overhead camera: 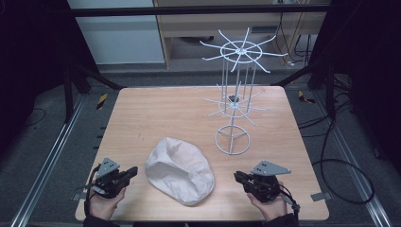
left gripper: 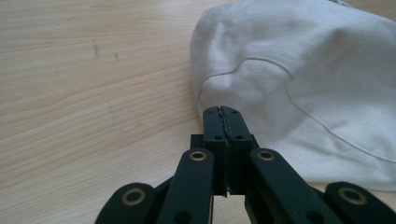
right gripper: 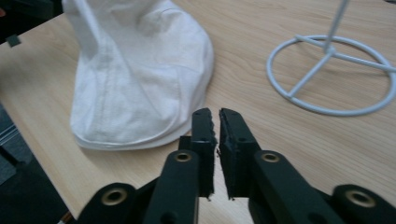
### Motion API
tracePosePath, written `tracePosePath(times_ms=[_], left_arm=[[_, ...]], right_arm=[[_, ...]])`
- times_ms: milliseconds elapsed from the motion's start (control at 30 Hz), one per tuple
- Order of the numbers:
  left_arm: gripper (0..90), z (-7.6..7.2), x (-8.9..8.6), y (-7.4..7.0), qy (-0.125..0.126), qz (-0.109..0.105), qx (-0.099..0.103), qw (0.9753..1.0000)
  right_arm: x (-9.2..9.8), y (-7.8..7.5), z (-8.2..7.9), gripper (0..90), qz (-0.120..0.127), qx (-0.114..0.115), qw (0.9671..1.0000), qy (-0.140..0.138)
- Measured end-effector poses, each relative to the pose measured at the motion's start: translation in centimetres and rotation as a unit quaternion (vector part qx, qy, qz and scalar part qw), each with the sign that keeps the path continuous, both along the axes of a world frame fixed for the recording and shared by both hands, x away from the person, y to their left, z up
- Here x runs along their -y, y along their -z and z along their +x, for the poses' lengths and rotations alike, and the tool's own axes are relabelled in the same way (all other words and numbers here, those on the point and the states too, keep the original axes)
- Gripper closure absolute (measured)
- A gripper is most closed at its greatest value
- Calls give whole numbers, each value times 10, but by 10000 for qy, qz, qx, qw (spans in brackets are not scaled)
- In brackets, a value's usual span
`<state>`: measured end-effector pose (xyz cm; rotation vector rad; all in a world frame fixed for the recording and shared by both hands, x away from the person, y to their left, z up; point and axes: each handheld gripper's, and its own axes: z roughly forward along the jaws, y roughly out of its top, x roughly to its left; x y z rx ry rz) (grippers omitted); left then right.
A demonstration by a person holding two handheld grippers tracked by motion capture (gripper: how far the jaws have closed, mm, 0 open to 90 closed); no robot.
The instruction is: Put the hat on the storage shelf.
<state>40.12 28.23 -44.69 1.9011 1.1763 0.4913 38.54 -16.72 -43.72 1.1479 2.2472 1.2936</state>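
A white cloth cap (overhead camera: 179, 170) lies crumpled on the wooden table (overhead camera: 156, 113), near its front edge. My left gripper (overhead camera: 134, 171) rests just left of the cap, held by a hand. In the left gripper view its jaws are pressed together, and the left gripper (left gripper: 220, 110) points at the cap (left gripper: 299, 79) close ahead with nothing held. My right gripper (overhead camera: 237, 176) sits to the right of the cap. In the right gripper view only a hairline gap separates the jaws of the right gripper (right gripper: 215, 115), which is empty, with the cap (right gripper: 140, 79) ahead to the left.
A white wire display stand (overhead camera: 235, 106) with two tiers of radiating hooks rises at the back right of the table. Its ring base (right gripper: 299, 100) lies ahead and to the right of my right gripper. Dark frame posts and cables surround the table.
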Motion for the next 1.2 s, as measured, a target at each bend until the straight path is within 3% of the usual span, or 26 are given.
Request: tracePosePath(times_ms=[100, 300, 633, 1000, 1200], left_arm=[[897, -2, 9, 1, 129, 65, -37, 9999], [897, -3, 23, 8, 325, 296, -126, 9990], [897, 10, 34, 23, 376, 445, -361, 9977], [897, 25, 36, 29, 179, 525, -411, 9976], [897, 35, 30, 30, 2, 390, -428, 9983]], right_arm=[[-10, 1, 1, 899, -6, -23, 9999, -155], [-29, 9, 11, 900, -26, -101, 9998, -192], [-53, 32, 25, 900, -248, -344, 9990, -173], [-76, 47, 35, 899, -451, -536, 9972, -278], [-85, 48, 32, 899, -285, -587, 9968, -467]])
